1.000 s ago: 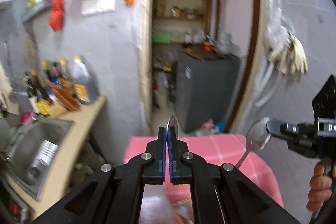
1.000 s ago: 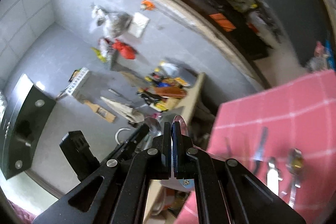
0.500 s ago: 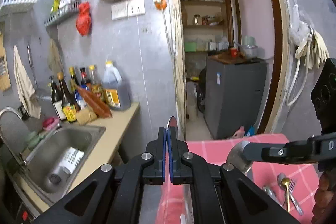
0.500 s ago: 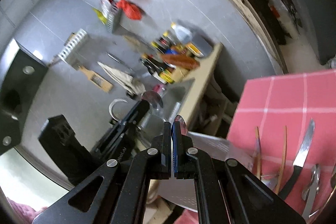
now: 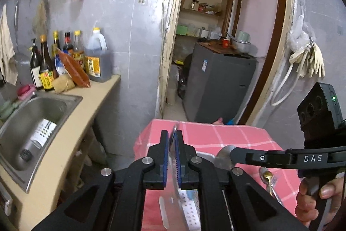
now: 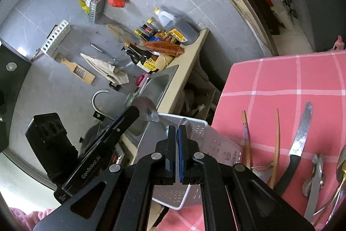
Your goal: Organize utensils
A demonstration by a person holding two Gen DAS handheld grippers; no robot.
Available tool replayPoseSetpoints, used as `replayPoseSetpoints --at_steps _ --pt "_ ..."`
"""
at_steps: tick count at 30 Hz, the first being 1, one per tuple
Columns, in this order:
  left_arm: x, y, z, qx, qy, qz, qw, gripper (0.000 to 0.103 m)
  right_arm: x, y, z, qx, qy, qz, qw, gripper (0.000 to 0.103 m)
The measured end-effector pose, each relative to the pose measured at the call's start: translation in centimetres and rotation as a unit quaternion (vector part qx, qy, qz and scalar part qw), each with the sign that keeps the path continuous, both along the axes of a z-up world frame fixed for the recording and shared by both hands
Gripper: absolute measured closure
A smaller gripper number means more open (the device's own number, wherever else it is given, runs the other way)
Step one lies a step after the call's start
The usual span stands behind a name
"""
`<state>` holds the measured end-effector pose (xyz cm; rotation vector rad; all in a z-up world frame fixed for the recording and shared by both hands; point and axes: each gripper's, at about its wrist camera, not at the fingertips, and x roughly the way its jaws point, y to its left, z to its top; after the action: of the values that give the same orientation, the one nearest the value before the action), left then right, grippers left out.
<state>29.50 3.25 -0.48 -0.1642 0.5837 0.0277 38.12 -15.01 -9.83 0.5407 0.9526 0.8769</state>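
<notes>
We lower both tools from wall-facing tilt toward white basket (image 6: 207, 140) on pink-clothed counter (image 6: 281, 79). Left tool (image 5: 170, 144) clamps spoon (image 5: 174, 130); right tool (image 6: 177, 138) clamps second spoon (image 6: 182, 121), both above basket. Drop-in looks near; knife (image 6: 299, 140) and chopsticks (image 6: 275, 144) remain.

Bottles (image 5: 64, 57) crowd the counter beside the sink (image 5: 32, 118).

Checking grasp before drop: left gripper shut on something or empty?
Shut on a spoon: left gripper pads pinch a metal handle; the spoon bowl shows past its tip in the right view.
</notes>
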Motion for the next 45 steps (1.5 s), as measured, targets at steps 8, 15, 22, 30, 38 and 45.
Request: replayPoseSetpoints --at_steps 8,15,22,30,38,45 --pt "-1.2 0.8 0.2 -0.045 0.003 0.008 0.9989 0.085 -0.8 -1.7 0.8 0.013 -0.008 -0.019 1.000 0.079" --pt "-3.2 -1.7 2.2 -0.061 -0.042 -0.004 0.9972 0.041 -3.0 -7.2 3.9 -0.008 -0.073 -0.096 0.993 0.043" --pt "-3.4 -7.4 2.9 -0.062 -0.063 -0.046 0.9950 0.013 -5.4 -16.4 5.7 -0.086 -0.151 -0.206 0.963 0.001" --pt "-1.7 -14.0 0.2 -0.067 -0.017 -0.093 0.9933 0.007 -4.3 -23.0 3.6 -0.143 -0.117 -0.215 0.959 0.001" --pt "0.8 -18.2 -4.8 -0.090 0.061 -0.107 0.9882 0.017 -2.5 -25.7 -2.4 -0.132 -0.040 -0.173 0.975 0.026" --pt "3.6 -19.6 -9.7 -0.094 0.142 -0.102 0.9801 0.042 -1.3 -24.0 -7.2 -0.118 0.007 -0.115 0.986 0.055"
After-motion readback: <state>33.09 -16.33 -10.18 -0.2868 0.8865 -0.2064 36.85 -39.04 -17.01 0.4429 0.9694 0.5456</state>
